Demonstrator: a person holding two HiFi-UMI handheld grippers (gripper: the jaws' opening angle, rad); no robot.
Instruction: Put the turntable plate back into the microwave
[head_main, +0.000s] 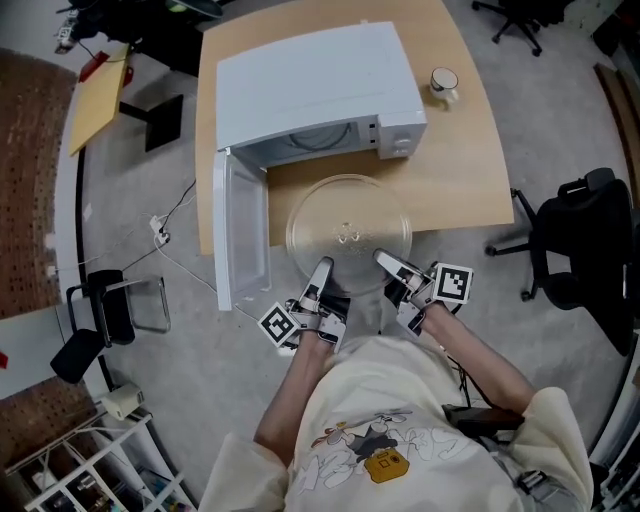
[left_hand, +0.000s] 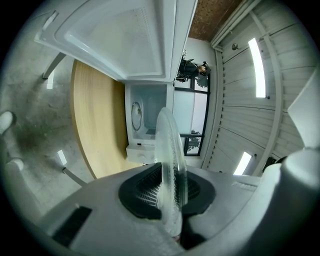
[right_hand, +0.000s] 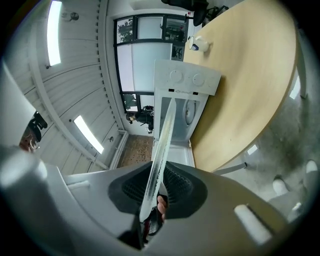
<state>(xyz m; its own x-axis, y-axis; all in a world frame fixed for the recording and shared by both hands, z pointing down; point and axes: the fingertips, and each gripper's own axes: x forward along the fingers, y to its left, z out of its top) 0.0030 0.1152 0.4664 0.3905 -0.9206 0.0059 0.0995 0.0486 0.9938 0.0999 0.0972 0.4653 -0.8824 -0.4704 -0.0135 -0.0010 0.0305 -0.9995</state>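
Note:
A round clear glass turntable plate (head_main: 348, 232) is held level in front of the white microwave (head_main: 315, 95), over the table's near edge. My left gripper (head_main: 322, 272) is shut on the plate's near left rim, and my right gripper (head_main: 385, 262) is shut on its near right rim. In the left gripper view the plate (left_hand: 170, 162) shows edge-on between the black pads (left_hand: 142, 187). In the right gripper view the plate (right_hand: 161, 150) also runs edge-on through the pads (right_hand: 177, 187). The microwave door (head_main: 240, 230) hangs wide open to the left, with the cavity (head_main: 320, 140) showing.
The wooden table (head_main: 450, 150) carries a white mug (head_main: 443, 83) at the right, behind the microwave's control panel (head_main: 400, 135). A black office chair (head_main: 585, 250) stands right of the table. A cable (head_main: 170, 240) and a black stand (head_main: 110, 310) lie on the grey floor at the left.

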